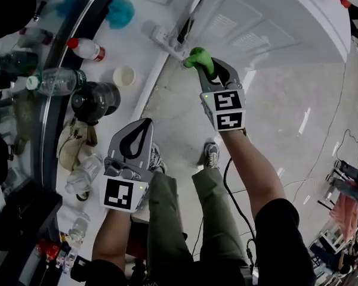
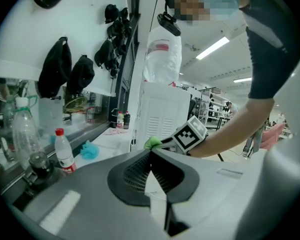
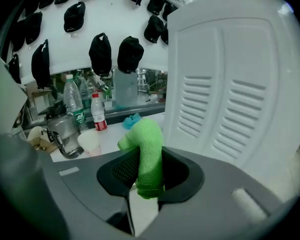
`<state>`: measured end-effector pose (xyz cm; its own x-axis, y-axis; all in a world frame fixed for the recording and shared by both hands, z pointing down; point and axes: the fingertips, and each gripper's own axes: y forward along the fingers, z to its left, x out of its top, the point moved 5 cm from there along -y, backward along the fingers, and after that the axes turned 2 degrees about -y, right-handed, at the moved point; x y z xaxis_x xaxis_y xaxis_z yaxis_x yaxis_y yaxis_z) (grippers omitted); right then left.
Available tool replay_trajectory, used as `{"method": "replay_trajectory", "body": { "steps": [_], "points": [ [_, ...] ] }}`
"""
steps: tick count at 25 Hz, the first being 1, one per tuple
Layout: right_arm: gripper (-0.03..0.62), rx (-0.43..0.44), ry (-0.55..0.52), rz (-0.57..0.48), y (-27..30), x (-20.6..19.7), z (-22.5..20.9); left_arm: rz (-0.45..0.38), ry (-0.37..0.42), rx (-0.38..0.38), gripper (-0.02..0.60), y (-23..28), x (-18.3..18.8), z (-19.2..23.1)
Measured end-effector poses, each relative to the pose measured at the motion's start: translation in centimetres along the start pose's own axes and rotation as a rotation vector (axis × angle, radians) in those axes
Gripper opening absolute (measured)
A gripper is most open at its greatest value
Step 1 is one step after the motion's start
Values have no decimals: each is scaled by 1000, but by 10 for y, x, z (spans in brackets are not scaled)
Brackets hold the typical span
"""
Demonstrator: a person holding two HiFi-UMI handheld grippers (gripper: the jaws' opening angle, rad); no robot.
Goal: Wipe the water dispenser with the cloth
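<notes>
Green cloth (image 3: pixel 148 136), lower end hidden within right gripper (image 3: pixel 143 160) jaws.

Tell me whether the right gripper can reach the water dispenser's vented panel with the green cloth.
Probably yes. The right gripper, shut on the green cloth, faces the water dispenser and its vented panel with nothing between them; the left gripper hangs well aside.

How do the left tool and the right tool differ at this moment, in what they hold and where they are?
The right tool is shut on the green cloth; the left tool is shut on nothing. The right tool is up close to the white water dispenser; the left tool is held back, away from it. Both are the same grey two-jaw design.
</notes>
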<state>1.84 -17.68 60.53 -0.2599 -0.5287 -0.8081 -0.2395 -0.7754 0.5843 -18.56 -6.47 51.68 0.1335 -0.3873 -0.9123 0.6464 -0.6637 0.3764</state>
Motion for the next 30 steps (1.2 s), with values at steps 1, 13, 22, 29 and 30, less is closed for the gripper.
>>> {"method": "replay_trajectory", "body": {
  "steps": [1,13,22,29,30],
  "points": [
    [110,1,-5,9,10,5,5,1,-2,8,2,-4,-2,9],
    [110,-106,-43,23,77,34,-18,2,-17,23,2,-10,-15,52],
    [110,-152,-13,54,40,2,-60,4,-9,-32,2,22,-8,8],
    [110,-215,-29,80,-32,-49,-122,8,-8,-101,2,52,-5,-48],
    [110,-223,-34,88,-41,-56,-129,10,-9,-112,2,55,-5,-56]
  ]
}}
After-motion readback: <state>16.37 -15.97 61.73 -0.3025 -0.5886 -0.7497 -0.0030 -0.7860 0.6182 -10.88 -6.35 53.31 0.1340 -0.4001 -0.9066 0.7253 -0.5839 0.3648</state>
